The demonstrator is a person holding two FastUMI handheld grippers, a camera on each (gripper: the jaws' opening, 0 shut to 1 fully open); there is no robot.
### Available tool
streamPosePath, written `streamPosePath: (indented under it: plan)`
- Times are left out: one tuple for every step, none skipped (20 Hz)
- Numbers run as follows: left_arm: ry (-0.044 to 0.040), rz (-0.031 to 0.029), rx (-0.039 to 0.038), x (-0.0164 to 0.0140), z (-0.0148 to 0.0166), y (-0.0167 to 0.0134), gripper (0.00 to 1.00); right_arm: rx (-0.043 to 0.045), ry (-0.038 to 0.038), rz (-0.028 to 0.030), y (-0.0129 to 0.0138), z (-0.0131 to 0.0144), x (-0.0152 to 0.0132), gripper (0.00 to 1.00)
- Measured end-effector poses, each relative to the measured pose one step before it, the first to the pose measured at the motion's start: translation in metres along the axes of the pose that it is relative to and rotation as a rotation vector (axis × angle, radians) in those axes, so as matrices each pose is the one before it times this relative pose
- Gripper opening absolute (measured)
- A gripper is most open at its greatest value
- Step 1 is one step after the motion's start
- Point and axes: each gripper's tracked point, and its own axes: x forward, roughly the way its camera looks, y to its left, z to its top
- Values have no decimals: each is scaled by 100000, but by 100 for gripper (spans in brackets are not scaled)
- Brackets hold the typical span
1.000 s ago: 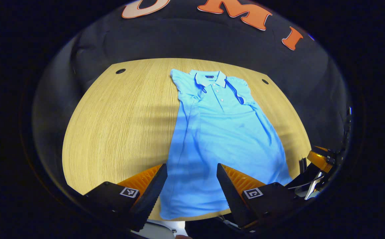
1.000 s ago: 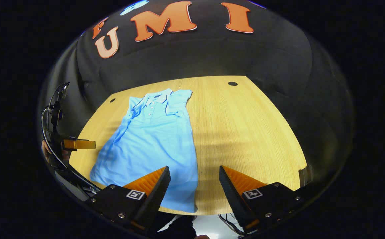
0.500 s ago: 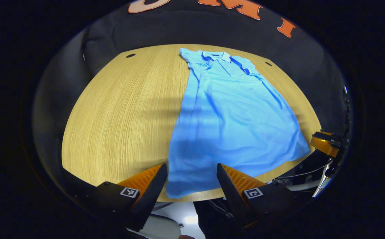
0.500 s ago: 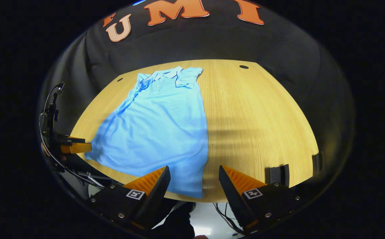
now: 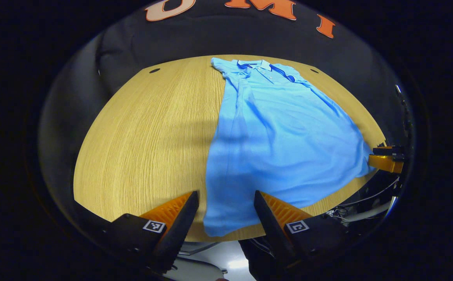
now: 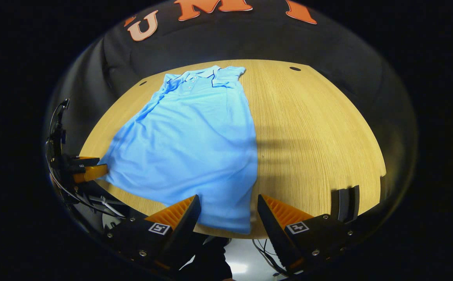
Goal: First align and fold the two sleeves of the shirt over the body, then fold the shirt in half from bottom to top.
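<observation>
Left gripper view: blue polo shirt (image 5: 281, 140) spread flat on the wooden table (image 5: 148, 136), collar at the far edge, hem at the near edge, both short sleeves already turned in over the body near the collar. Left gripper (image 5: 226, 212) poised over the hem's left near corner, jaws apart, gripping nothing, cloth visible in the gap between them. Right gripper (image 5: 384, 162) seen farther off at the hem's right corner, just beside the cloth. Right gripper view: same shirt (image 6: 195, 144) lying toward the left half of the table (image 6: 312, 136), right gripper (image 6: 228, 218) held above the right near corner of the hem, jaws likewise apart and empty, the left gripper (image 6: 86, 171) at the far left by the other corner. By the look of it, sleeve folds done; bottom-to-top fold in half not yet begun, hem still flat and ungrasped at both corners. Against the frames of a second earlier: both cameras drawn back toward the near edge and raised a little, more of the table's near rim and the floor beyond it showing, collar sitting higher in each view, the hem's corners now framed between the fingers instead of the mid-body cloth. Shirt itself unmoved, no new crease apparent.
</observation>
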Motion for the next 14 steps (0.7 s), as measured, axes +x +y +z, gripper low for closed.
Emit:
streamPosePath:
  plan:
    - [-656,162,-106,-29,-125,12,96,349,1653,-92,29,-416,106,93]
    - [-1199,266,619,66,75,-26,98,-116,-2236,-622,28,383,-209,93]
    - [-1289,113,142,-152,-51,-64,96,-564,440,-993,-388,-302,320,90]
    - [-1046,347,-806,55,-21,28,96,-254,-1084,-935,-313,125,-180,88]
    - [-703,546,-793,15,33,65,96,-147,-680,-1382,-193,-196,111,85]
    - [-680,1208,-1450,79,-41,107,96,26,-540,-2599,-332,-41,122,79]
    - [99,923,-801,10,52,-71,96,-539,-235,-2513,-190,-165,-142,74]
    - [9,312,-539,28,28,-500,94,-171,464,-95,295,-108,2,62]
    - [622,752,-363,133,-69,-398,85,-457,-336,764,476,127,-38,53]
    - [51,-280,-1097,230,-15,-418,76,-118,-523,917,284,244,245,43]
    - [-81,-490,-823,-49,271,-700,67,1972,364,1228,65,115,263,36]
    - [-288,-880,517,35,-39,-458,59,2721,665,1458,155,269,-125,18]
    - [98,-715,584,-123,6,-444,37,3422,1025,1750,65,-50,201,16]
    - [663,914,635,291,-40,-90,22,4354,1032,1568,-40,90,-21,10]
